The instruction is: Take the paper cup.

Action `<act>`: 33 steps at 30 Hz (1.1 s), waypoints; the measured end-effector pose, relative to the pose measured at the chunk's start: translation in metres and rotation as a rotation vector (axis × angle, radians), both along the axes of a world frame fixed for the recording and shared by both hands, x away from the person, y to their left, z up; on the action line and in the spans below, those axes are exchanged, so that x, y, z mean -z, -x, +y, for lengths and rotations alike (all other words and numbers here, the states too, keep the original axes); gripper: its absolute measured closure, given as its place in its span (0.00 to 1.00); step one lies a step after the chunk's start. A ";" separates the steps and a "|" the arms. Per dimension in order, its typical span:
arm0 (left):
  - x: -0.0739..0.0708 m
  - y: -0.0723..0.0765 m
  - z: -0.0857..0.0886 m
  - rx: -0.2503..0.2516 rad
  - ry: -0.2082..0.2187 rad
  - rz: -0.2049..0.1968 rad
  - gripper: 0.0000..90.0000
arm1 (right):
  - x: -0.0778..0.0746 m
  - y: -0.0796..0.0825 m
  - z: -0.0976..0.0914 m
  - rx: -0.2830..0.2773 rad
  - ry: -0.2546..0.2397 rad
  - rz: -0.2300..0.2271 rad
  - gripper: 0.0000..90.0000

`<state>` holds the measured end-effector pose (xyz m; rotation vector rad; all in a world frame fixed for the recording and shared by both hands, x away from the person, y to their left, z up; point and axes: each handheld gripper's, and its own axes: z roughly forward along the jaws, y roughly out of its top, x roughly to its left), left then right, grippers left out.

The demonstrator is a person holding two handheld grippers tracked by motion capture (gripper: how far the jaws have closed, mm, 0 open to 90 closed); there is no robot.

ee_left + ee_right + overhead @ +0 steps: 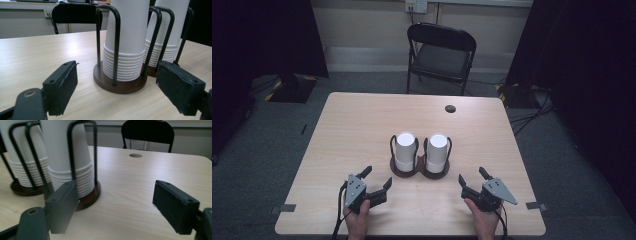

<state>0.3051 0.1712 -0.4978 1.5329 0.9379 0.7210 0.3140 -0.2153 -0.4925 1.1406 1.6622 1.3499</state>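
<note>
High view: two hands come in from the bottom edge, each resting low over the near part of the surface (pixel 362 125) and each holding a gripper that points away from the person. The left hand (pixel 358 220) carries the left gripper (pixel 377 177), angled a little toward the middle; the right hand (pixel 484 220) carries the right gripper (pixel 472 176), angled inward the same way. Both sets of jaws stand wide apart with nothing between them, and neither touches anything.

Between and just beyond the two grippers sits the cup rack (pixel 419 171), a dark double base with black wire loops rising from it. It holds two stacks of white cups, upside down: the left stack (pixel 405 150) and the right stack (pixel 437 150), side by side and close together.

In the left gripper view the rack's base (pixel 120 85) lies near, ahead of the open jaws, with the left stack (pixel 127 45) standing upright inside its loops. In the right gripper view the right stack (pixel 67 162) stands ahead and to the left, partly behind one jaw. A black chair (pixel 442 55) stands past the far edge.
</note>
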 end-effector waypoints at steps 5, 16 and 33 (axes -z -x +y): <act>0.000 0.000 0.000 0.009 -0.006 -0.002 0.19 | -0.009 0.003 0.008 -0.046 -0.007 -0.019 0.26; 0.000 0.000 0.000 0.012 -0.006 -0.002 0.19 | -0.020 0.003 0.018 -0.127 -0.036 -0.035 0.31; 0.000 0.000 0.000 0.013 -0.005 -0.004 0.19 | -0.045 -0.005 0.027 -0.212 -0.065 -0.042 0.33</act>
